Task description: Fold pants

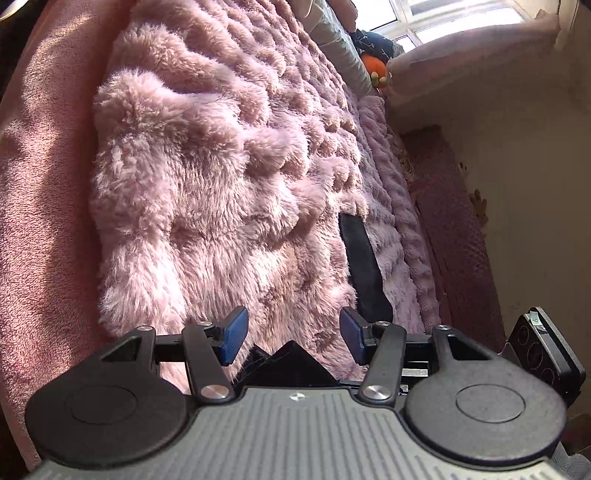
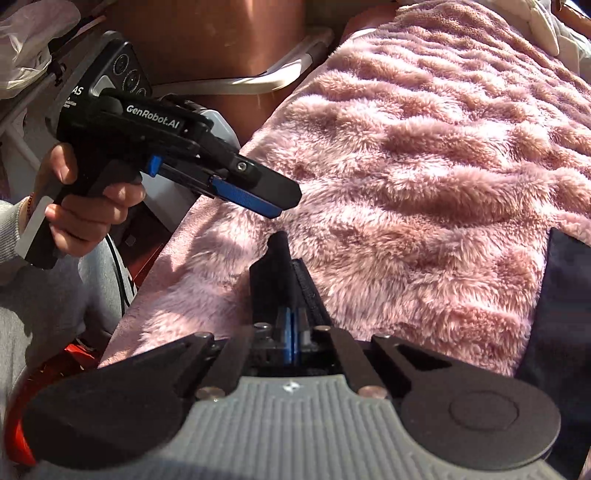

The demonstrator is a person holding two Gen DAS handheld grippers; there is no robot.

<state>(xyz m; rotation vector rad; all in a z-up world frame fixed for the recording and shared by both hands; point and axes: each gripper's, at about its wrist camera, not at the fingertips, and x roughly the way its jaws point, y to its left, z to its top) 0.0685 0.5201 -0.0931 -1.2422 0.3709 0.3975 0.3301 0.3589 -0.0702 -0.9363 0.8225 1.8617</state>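
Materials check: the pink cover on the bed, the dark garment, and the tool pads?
Pink cover: long-pile plush, probably synthetic faux fur; shaggy tufts in wavy ridges, matte.
Dark garment: smooth, thin woven or knit fabric, matte black or navy; a stitched hem shows in the right tool.
Left tool pads: blue, finely ribbed, likely rubber or plastic.

Strong sunlight enters through the window (image 1: 454, 22), blown out to white, and rakes across the pink fluffy blanket (image 1: 221, 166), leaving warm bright patches and soft shadows between its tufts. Both views bend at the edges with dark corners. Near housings look slightly soft.
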